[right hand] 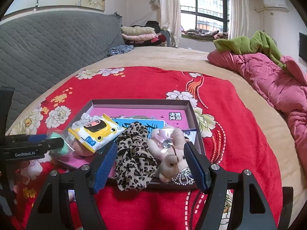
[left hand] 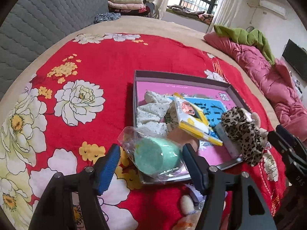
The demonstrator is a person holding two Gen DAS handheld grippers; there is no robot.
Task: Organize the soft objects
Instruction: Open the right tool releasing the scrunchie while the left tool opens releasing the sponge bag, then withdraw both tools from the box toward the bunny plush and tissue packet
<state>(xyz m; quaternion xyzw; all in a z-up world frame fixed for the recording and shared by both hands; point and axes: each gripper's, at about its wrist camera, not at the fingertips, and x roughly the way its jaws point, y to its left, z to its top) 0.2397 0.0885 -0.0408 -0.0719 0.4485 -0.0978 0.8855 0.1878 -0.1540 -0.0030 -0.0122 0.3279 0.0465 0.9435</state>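
A shallow grey box (left hand: 182, 78) (right hand: 140, 101) lies on the red floral blanket. In it are a white floral scrunchie (left hand: 153, 113), a yellow wipes packet (left hand: 191, 118) (right hand: 96, 132), a leopard scrunchie (left hand: 241, 128) (right hand: 134, 153) and a pale plush toy (right hand: 172, 153). A green sponge in a clear bag (left hand: 155, 157) rests on the box's near left corner. It sits between the pads of my left gripper (left hand: 151, 149), which do not press on it. My right gripper (right hand: 150, 145) stands wide, with the leopard scrunchie and the plush toy lying loose between its fingers.
A pink quilt (left hand: 268, 76) with a green garment (left hand: 245, 36) lines the bed's right side. A grey padded headboard (left hand: 48, 19) stands at the left, and folded blankets (right hand: 140, 34) are stacked behind. Small fluffy items (left hand: 187, 203) lie on the blanket under my left gripper.
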